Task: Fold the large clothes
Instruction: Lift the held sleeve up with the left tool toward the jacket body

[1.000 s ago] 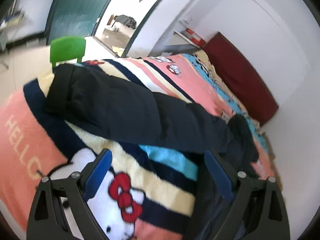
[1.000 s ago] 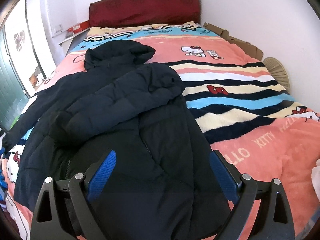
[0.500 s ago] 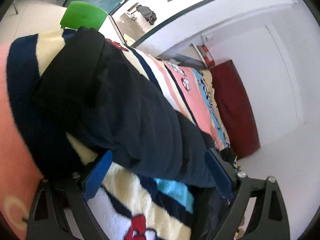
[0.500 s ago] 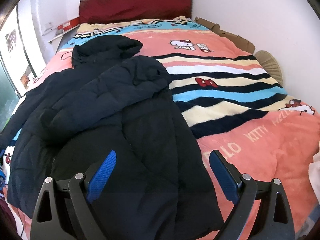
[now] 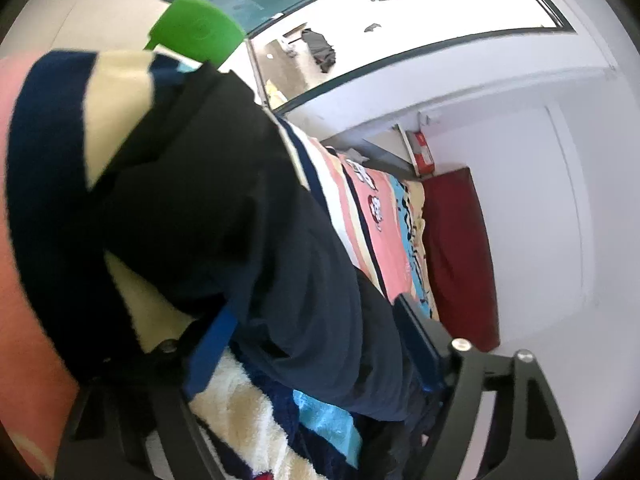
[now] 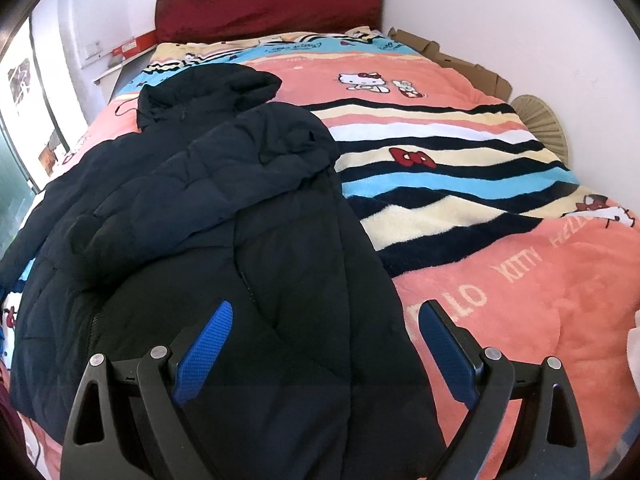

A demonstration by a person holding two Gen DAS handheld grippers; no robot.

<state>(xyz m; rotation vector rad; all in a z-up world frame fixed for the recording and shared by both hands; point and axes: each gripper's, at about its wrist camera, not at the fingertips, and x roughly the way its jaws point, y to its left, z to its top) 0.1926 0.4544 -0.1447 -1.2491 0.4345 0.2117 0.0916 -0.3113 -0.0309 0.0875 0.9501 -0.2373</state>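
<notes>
Closing in on the sleeve [image 5: 224, 216], the left tongs [image 5: 316, 344] have dropped from their higher look over the bed [image 6: 480, 240] a second ago and rolled hard over, so the bed now stands tilted in the left view and dark cloth fills the gap between the blue fingers [image 5: 212, 344]. The jaws have just been closing from their widest, with the sleeve lying between them; they are still fairly wide, and I cannot tell whether the pads press on the cloth yet. That reads as the start of a grasp on the outstretched sleeve by the bed's left edge, likely so it can be folded in over the body. The jacket [image 6: 224, 216] lies along the left half of the bed, hood toward the headboard [image 6: 268, 4], hem at the foot edge, with its other sleeve already laid across the chest. The right tongs [image 6: 324, 332] have scarcely moved; they hang wide apart over the hem, holding nothing.
</notes>
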